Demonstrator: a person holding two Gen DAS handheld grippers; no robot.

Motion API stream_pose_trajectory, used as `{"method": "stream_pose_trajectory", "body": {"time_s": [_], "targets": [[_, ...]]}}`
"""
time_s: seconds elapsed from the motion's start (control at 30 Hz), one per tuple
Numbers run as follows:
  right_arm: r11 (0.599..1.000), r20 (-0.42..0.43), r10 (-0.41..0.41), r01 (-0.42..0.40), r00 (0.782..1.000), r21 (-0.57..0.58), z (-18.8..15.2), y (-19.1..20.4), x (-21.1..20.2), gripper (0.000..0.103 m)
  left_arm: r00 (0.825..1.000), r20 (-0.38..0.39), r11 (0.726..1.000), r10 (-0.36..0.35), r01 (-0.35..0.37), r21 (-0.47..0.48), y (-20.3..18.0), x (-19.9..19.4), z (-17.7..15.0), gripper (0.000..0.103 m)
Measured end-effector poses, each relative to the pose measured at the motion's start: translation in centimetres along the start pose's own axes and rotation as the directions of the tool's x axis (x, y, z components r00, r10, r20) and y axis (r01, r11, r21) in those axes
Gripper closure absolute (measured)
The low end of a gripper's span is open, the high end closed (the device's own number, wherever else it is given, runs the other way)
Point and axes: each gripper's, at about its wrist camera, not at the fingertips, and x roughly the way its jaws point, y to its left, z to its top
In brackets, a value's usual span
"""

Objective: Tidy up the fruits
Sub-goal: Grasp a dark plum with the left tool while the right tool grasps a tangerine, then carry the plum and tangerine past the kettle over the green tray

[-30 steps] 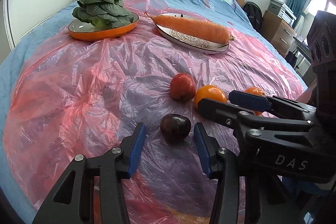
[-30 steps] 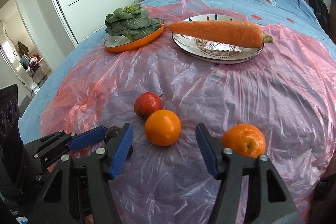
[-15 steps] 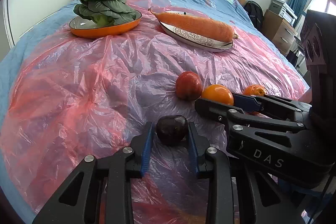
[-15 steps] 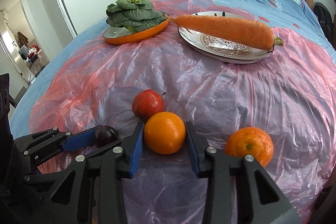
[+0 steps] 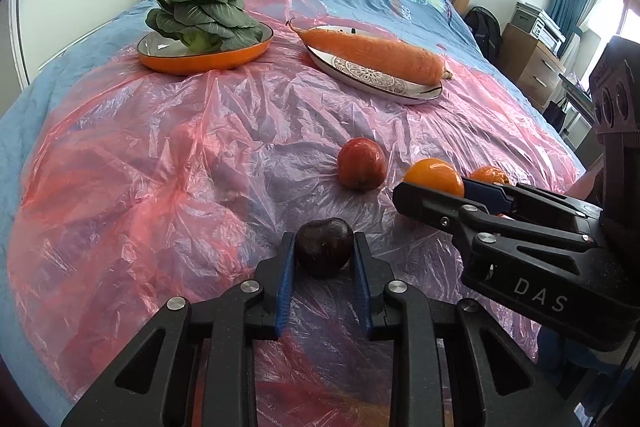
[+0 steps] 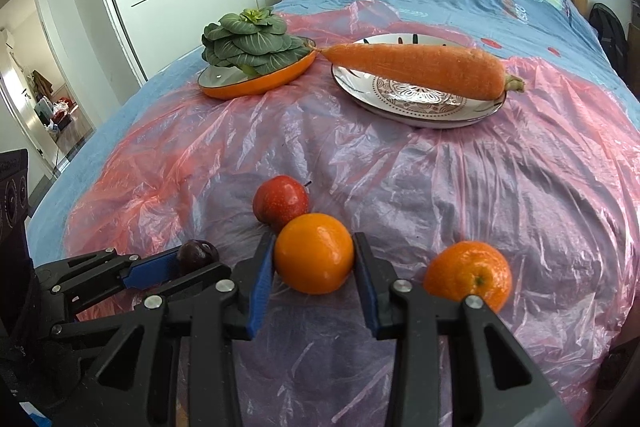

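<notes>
A dark plum (image 5: 325,246) lies on the pink plastic sheet, and my left gripper (image 5: 325,251) is shut on it, blue pads pressed to both sides. My right gripper (image 6: 314,254) is shut on an orange (image 6: 314,251); in the left wrist view that orange (image 5: 434,175) shows at the right, behind the right gripper's fingers. A red apple (image 6: 281,202) sits just behind the orange, touching or nearly touching it. A second orange, a mandarin (image 6: 469,274), lies loose to the right. The plum (image 6: 198,255) also shows at the left of the right wrist view.
At the back stand an orange dish (image 5: 208,57) with a leafy green vegetable (image 5: 202,17) and a patterned plate (image 6: 420,105) bearing a large carrot (image 6: 416,67). The pink sheet (image 5: 160,155) covers a blue bed. White wardrobe doors on the left, drawers to the right.
Both grippers were open around their fruit a second ago. The left has shut on the plum and the right on the orange. Neither fruit has left the sheet.
</notes>
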Motion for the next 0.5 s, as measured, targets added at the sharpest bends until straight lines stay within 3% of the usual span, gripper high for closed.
{"method": "stream_pose_trajectory", "body": {"time_s": [0.5], "targets": [[0.998, 0.007, -0.039, 0.039, 0.999, 0.055, -2.5, -0.8, -4.3, 0.067, 1.0, 0.007, 1.0, 0.012, -0.012, 0.023, -0.9, -0.9, -0.1, 0.08]]}}
